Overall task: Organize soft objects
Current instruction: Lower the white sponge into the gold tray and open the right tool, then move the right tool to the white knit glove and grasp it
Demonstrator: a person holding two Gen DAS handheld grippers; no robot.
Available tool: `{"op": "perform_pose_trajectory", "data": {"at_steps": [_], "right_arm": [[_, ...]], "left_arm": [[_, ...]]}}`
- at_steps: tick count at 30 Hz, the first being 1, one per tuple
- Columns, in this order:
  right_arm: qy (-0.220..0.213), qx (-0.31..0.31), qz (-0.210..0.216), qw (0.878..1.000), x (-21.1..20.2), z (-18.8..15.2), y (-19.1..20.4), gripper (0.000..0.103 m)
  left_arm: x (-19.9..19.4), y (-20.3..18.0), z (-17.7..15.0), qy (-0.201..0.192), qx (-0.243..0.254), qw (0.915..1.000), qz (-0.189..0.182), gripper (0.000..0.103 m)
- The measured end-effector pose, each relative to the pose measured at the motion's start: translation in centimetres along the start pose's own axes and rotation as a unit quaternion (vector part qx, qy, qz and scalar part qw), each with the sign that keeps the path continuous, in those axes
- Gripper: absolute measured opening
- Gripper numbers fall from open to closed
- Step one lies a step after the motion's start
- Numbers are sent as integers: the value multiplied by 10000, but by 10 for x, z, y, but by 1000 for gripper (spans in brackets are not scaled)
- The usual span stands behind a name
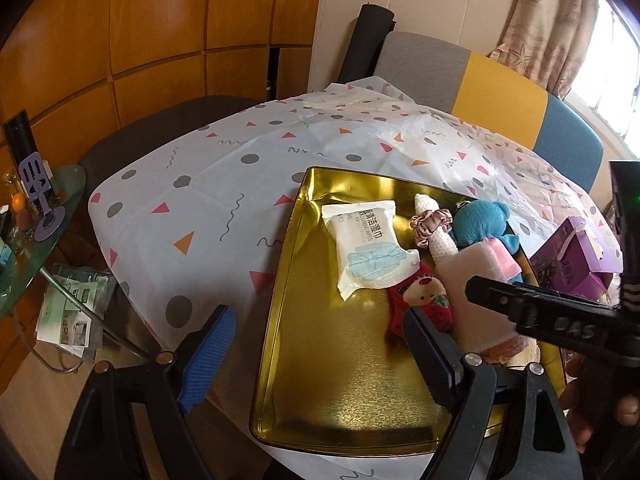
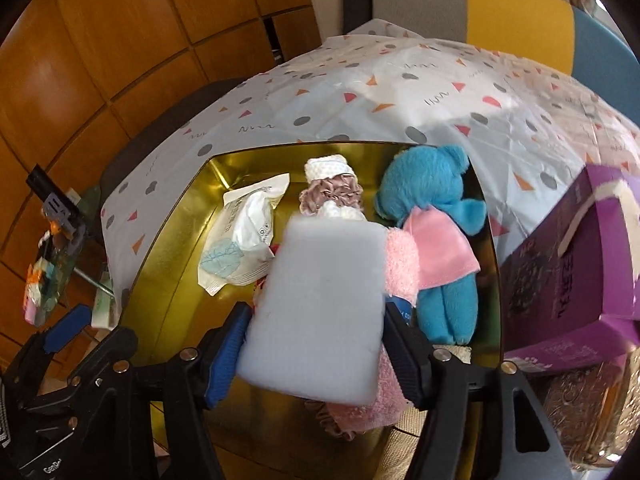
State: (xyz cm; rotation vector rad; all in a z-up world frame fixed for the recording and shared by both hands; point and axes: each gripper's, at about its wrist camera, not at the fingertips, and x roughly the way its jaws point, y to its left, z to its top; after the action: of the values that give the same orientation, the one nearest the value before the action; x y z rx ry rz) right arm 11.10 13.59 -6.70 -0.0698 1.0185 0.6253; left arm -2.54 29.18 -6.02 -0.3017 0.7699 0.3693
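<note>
Fingers of the right gripper [image 2: 316,356] flank the white sponge [image 2: 324,304] over the gold tray [image 2: 168,264]; whether they still pinch it I cannot tell. Left gripper [image 1: 316,360] gapes wide, empty. Released here, the sponge could likely slide off the pink cloth [image 2: 400,264] and blue bear [image 2: 436,208].

Left wrist view looks steeply down from the near-left edge of a gold tray [image 1: 288,280], taking in most of the patterned tablecloth [image 1: 224,184] and a striped chair [image 1: 500,84] beyond. Right wrist view sits closer, low over the tray's [image 2: 168,240] contents, facing the same chair [image 2: 520,12]. Both share tray, tablecloth [image 2: 400,80], purple box [image 1: 576,256] [image 2: 568,264].
</note>
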Motion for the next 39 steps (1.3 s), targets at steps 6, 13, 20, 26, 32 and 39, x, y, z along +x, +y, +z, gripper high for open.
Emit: {"op": "perform_pose_trajectory", "data": {"at_steps": [6, 13, 20, 26, 32, 39], "right_arm": [[-148, 46, 158, 9998, -17, -3, -2, 76], [-721, -314, -333, 9963, -55, -13, 2, 76], [-1080, -503, -515, 9915, -92, -22, -8, 76], [-1400, -560, -640, 9865, -129, -28, -29, 76], [-1795, -248, -912, 9792, -174, -32, -70, 76], [-1961, 326, -1486, 9687, -216, -40, -140, 76]], "left_arm": [[-1, -2, 0, -24, 30, 10000, -5, 86], [-5, -9, -1, -57, 126, 9999, -23, 86], [-13, -17, 1, -164, 275, 9995, -53, 86], [-18, -24, 0, -193, 408, 9990, -64, 86], [-24, -34, -1, -228, 557, 9981, -95, 86], [-26, -47, -3, -219, 731, 9970, -135, 86]]}}
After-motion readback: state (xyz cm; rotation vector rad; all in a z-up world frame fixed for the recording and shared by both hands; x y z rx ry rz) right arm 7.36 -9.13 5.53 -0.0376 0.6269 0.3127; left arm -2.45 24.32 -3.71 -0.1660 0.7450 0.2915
